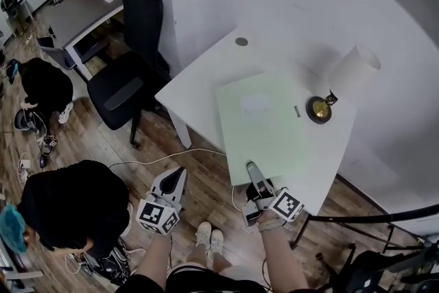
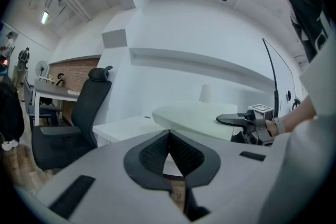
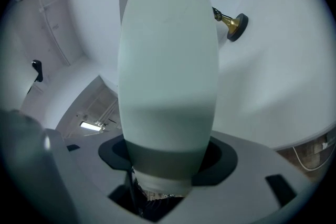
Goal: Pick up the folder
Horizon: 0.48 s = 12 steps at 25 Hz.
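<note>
**Over the near table edge: folder in the right gripper's bite**

At the front of the white table (image 1: 199, 89), the right gripper (image 1: 252, 171) is clamped on the near edge of the pale green folder (image 1: 271, 123). One jaw lies on top and the sheet stretches away from it towards the lamp (image 1: 319, 108). Off to the left, clear of the table, the left gripper (image 1: 177, 178) hangs empty with its jaws closed together
</note>
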Each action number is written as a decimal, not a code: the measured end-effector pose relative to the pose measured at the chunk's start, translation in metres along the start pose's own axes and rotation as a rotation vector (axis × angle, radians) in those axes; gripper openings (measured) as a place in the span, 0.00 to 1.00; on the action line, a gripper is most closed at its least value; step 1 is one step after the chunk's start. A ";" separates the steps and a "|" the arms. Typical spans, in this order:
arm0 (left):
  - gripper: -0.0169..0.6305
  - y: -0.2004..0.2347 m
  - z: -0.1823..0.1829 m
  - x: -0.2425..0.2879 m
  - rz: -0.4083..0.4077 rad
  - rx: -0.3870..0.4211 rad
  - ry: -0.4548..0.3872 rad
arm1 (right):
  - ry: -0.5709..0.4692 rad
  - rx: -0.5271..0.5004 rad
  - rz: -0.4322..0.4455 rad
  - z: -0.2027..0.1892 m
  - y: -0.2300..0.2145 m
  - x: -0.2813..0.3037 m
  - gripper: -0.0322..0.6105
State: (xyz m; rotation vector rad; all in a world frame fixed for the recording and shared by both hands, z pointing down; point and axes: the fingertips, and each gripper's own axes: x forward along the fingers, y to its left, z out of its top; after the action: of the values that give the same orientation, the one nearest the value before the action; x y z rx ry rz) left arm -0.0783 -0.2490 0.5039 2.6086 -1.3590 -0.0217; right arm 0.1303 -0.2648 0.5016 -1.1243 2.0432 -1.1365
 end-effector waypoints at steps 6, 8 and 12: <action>0.05 0.005 0.017 -0.001 0.007 0.014 -0.013 | 0.002 -0.071 0.005 0.015 0.015 -0.006 0.52; 0.05 0.007 0.022 -0.001 0.008 0.020 -0.016 | 0.006 -0.095 0.007 0.021 0.019 -0.008 0.52; 0.05 0.011 0.033 -0.004 0.013 0.034 -0.024 | 0.010 -0.140 -0.003 0.029 0.023 -0.013 0.52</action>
State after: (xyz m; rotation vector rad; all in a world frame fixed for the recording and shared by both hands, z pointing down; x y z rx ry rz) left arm -0.0934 -0.2574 0.4737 2.6354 -1.3963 -0.0289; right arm 0.1500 -0.2588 0.4678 -1.1903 2.1572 -1.0149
